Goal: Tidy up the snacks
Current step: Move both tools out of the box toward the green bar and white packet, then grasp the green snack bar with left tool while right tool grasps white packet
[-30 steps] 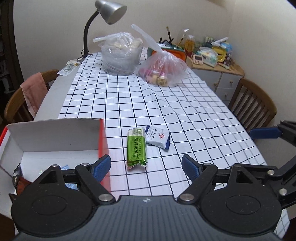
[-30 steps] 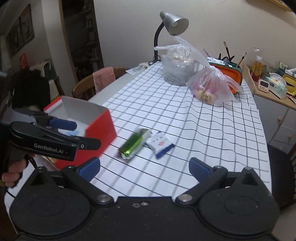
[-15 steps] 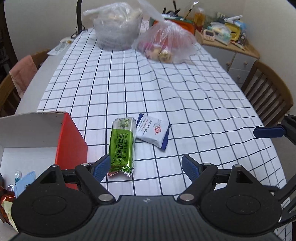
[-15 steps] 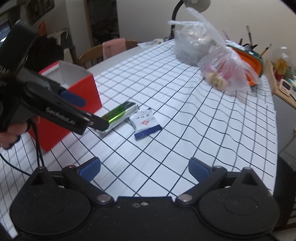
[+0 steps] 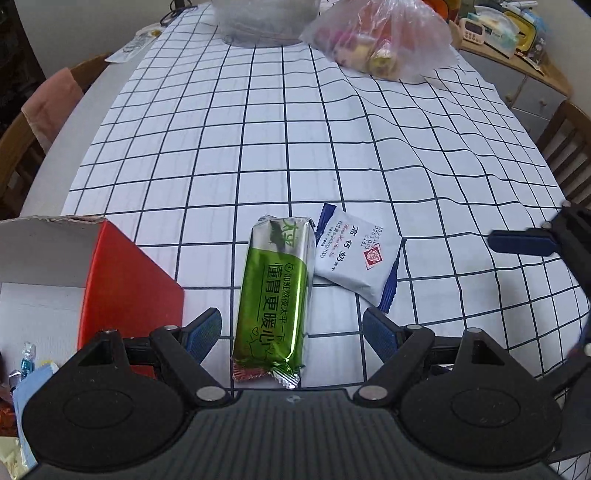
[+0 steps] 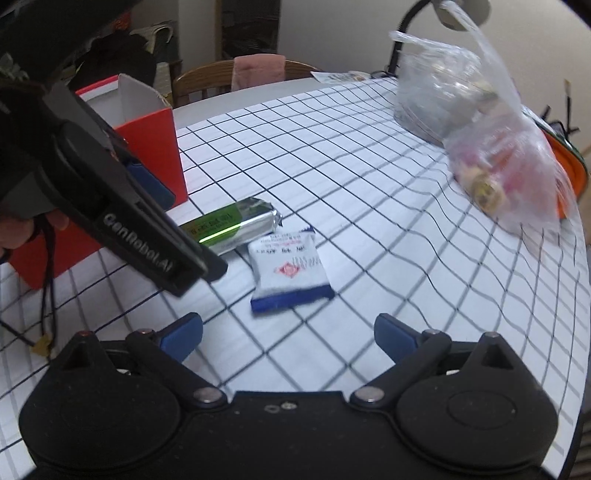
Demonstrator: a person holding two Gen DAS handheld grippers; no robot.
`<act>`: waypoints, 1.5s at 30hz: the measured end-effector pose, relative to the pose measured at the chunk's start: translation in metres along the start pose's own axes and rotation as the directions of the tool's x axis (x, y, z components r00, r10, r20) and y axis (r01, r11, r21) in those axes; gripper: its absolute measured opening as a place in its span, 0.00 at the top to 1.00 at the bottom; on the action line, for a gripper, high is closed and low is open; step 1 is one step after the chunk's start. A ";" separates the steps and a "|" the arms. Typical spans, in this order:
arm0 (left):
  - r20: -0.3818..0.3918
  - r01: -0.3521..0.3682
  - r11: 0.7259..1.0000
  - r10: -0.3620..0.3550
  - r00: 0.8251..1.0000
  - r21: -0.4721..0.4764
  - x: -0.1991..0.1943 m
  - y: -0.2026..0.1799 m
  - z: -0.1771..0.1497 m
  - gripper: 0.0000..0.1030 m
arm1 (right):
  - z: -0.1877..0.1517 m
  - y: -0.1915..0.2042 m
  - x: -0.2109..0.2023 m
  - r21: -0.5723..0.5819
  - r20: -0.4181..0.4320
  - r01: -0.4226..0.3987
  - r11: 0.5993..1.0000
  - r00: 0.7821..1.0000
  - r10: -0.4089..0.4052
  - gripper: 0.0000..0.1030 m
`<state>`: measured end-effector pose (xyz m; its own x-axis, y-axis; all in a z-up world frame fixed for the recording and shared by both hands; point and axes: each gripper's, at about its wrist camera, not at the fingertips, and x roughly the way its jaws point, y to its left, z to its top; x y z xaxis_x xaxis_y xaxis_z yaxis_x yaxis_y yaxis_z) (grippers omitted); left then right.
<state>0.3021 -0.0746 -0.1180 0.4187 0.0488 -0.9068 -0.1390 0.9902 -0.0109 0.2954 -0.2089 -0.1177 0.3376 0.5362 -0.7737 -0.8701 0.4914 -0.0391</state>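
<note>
A green snack bar (image 5: 275,299) lies flat on the checked tablecloth, its near end between the two open fingers of my left gripper (image 5: 291,332). A white and blue snack packet (image 5: 356,258) lies just to its right, touching it. My right gripper (image 6: 288,336) is open and empty, hovering just short of the white packet (image 6: 288,273). The green bar (image 6: 229,225) shows behind it, partly hidden by the left gripper's body (image 6: 110,206). A red box (image 5: 125,291) with a white inside stands to the left and holds several small snacks.
Two clear plastic bags (image 5: 384,40) of snacks sit at the far end of the table. A lamp (image 6: 458,11), wooden chairs (image 5: 569,147) and a cluttered sideboard surround the table. The tablecloth (image 5: 295,129) is wrinkled on the right.
Both grippers have moved forward and down towards the two snacks. The green bar now lies between the left gripper's fingers. Both stayed open.
</note>
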 end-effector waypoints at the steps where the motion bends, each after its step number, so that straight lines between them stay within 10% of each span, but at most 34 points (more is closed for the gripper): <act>1: -0.003 -0.001 1.000 0.001 1.000 0.000 0.001 -0.001 0.001 0.19 | 0.001 -0.001 0.005 0.000 0.004 -0.008 1.000 1.000 0.008 0.04; 16: -0.045 0.017 0.995 -0.022 0.999 -0.097 0.025 0.009 0.009 0.24 | 0.009 -0.006 0.049 -0.028 0.034 -0.051 0.998 0.998 0.052 0.14; 25: -0.040 0.049 0.987 -0.056 0.998 -0.156 0.028 0.016 0.010 0.26 | 0.006 -0.012 0.045 -0.029 0.056 -0.130 0.991 0.990 0.132 0.42; 38: -0.039 0.011 0.993 -0.016 0.999 -0.120 0.030 0.011 0.004 0.32 | -0.021 -0.038 0.020 0.066 0.035 -0.053 0.996 0.998 0.051 0.49; 45: -0.024 -0.052 0.993 0.050 0.998 -0.102 0.027 0.008 0.002 0.58 | -0.029 -0.030 0.008 0.182 0.012 0.014 0.983 1.000 -0.016 0.50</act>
<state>0.3142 -0.0652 -0.1412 0.3893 0.0948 -0.9162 -0.2514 0.9679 -0.0066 0.3145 -0.2389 -0.1411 0.3558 0.5362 -0.7655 -0.7856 0.6152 0.0658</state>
